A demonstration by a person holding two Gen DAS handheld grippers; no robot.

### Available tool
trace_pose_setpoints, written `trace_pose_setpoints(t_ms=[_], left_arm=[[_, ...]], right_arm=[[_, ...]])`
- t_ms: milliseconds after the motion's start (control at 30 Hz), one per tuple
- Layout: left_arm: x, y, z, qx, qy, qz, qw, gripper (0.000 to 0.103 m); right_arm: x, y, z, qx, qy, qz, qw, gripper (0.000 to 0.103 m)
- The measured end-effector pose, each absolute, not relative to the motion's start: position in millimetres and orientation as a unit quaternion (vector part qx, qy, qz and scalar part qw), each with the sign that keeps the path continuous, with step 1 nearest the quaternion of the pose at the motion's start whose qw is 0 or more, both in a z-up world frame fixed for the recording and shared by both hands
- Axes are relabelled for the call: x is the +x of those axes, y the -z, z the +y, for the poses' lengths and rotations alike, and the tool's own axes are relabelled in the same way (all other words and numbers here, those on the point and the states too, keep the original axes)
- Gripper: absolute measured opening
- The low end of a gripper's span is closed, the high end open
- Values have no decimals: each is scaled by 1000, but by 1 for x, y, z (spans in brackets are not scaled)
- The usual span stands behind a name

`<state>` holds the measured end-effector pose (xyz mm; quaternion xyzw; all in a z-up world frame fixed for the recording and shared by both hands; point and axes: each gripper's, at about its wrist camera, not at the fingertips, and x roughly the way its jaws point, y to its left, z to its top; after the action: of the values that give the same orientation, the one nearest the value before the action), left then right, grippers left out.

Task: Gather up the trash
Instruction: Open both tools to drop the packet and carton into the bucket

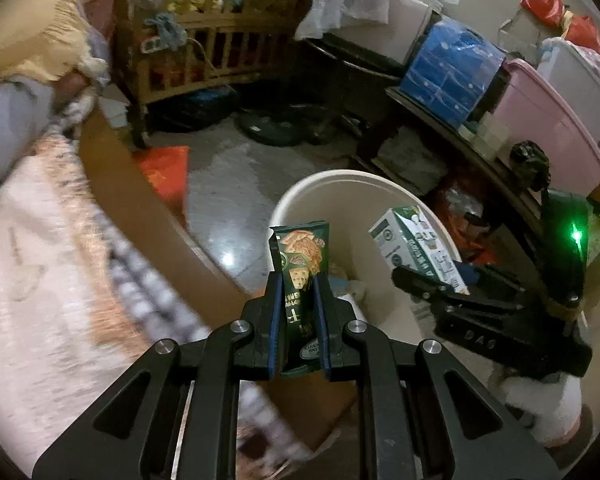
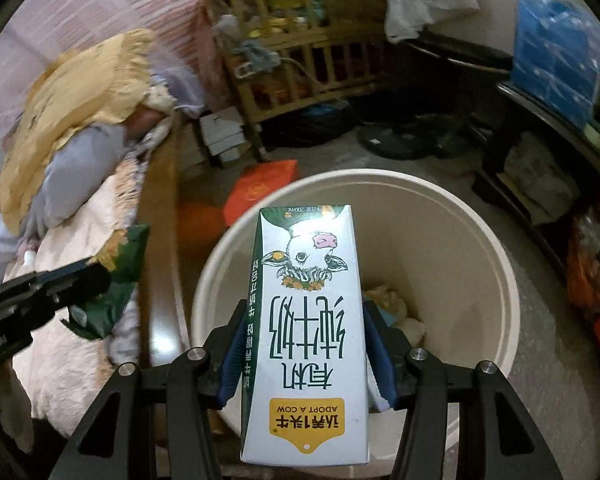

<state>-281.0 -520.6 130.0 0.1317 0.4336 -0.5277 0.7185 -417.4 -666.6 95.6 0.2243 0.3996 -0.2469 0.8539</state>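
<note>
Left wrist view: left hand-held gripper (image 1: 298, 280) squeezed nearly shut on a flat green snack wrapper (image 1: 300, 264), thin enough to need a tight pinch. Wrapper poking up past the fingertips, hanging over the near rim of the round white bin (image 1: 332, 184) on the floor, beside the bed (image 1: 52, 260). Right wrist view: right hand-held gripper (image 2: 306, 344) part way open, pads pressed on both sides of a white milk carton (image 2: 306, 320), wide because of the fat box. Carton held upside down, right above the open bin, a good spot for letting go. Some crumpled trash (image 2: 396, 312) already at the bottom. Both pieces up in the air, not yet dropped. Likely next: open up and drop both in.
</note>
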Motion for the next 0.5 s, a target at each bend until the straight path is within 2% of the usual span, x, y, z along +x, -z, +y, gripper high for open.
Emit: trace_pose_setpoints(t_ms=[167, 200, 233, 300, 333, 367, 500], left_arm=[[-289, -120, -548, 130, 545, 438, 703, 16], [-289, -118, -551, 129, 545, 442, 701, 23], [-289, -117, -552, 126, 545, 446, 699, 35], [-288, -116, -550, 115, 546, 445, 700, 51], [-288, -116, -547, 112, 547, 442, 702, 55], [-289, -116, -544, 111, 547, 440, 704, 55], [-288, -121, -530, 119, 527, 431, 722, 55]], right_arm=[[-429, -85, -685, 239, 272, 393, 845, 52], [-431, -84, -689, 242, 277, 391, 844, 52], [-434, -82, -692, 247, 282, 388, 842, 52], [-440, -79, -699, 261, 290, 388, 835, 58], [-443, -78, -700, 267, 291, 385, 834, 60], [-445, -79, -699, 270, 291, 382, 835, 64], [-453, -88, -687, 261, 290, 368, 844, 64]])
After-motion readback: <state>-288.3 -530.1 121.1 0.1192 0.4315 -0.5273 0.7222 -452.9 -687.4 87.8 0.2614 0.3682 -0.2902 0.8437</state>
